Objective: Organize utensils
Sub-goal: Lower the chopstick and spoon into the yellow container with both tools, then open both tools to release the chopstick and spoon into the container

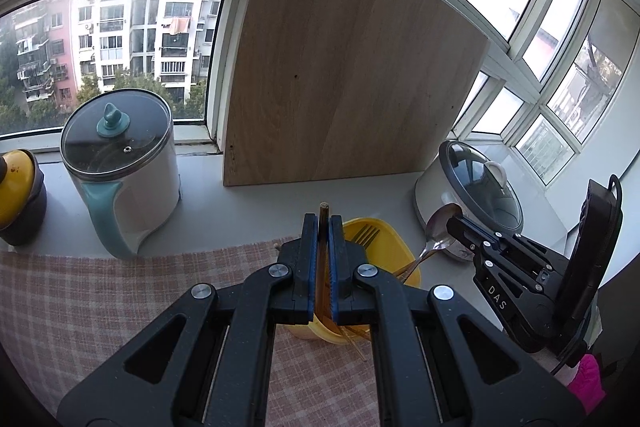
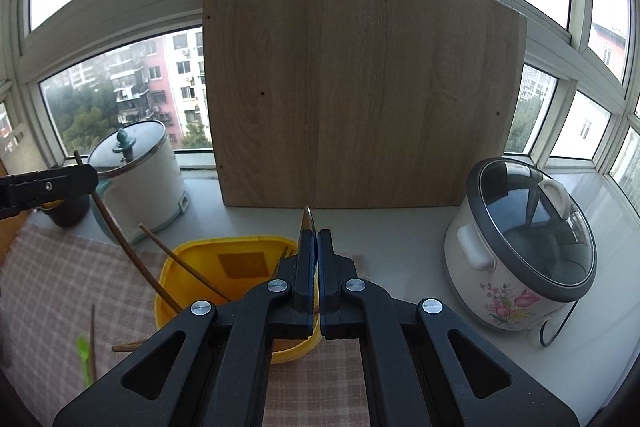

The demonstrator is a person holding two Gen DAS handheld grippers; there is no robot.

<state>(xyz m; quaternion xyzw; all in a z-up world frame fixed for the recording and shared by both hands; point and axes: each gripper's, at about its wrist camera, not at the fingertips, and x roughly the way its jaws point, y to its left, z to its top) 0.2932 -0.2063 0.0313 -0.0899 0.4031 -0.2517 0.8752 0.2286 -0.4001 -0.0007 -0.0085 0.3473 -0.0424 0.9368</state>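
Note:
My left gripper [image 1: 324, 227] is shut on a brown wooden chopstick [image 1: 323, 211] that slants down into the yellow tub [image 1: 384, 227]. A fork [image 1: 366, 235] stands in the tub. My right gripper [image 2: 315, 241] is shut on a metal spoon [image 2: 307, 218], whose bowl sticks up past the fingertips; it shows in the left wrist view [image 1: 440, 223] right of the tub. In the right wrist view the tub [image 2: 248, 243] holds two chopsticks [image 2: 184, 261], one held by the left gripper [image 2: 90, 177]. A green utensil [image 2: 84, 351] and more sticks lie on the checked cloth [image 2: 52, 287].
A wooden board [image 2: 360, 87] leans against the window behind the tub. A white pot with teal handle [image 1: 120, 167] stands left, a flowered rice cooker [image 2: 520, 247] right, a yellow-lidded jar [image 1: 18, 195] far left. The grey counter [image 2: 400, 227] runs under the window.

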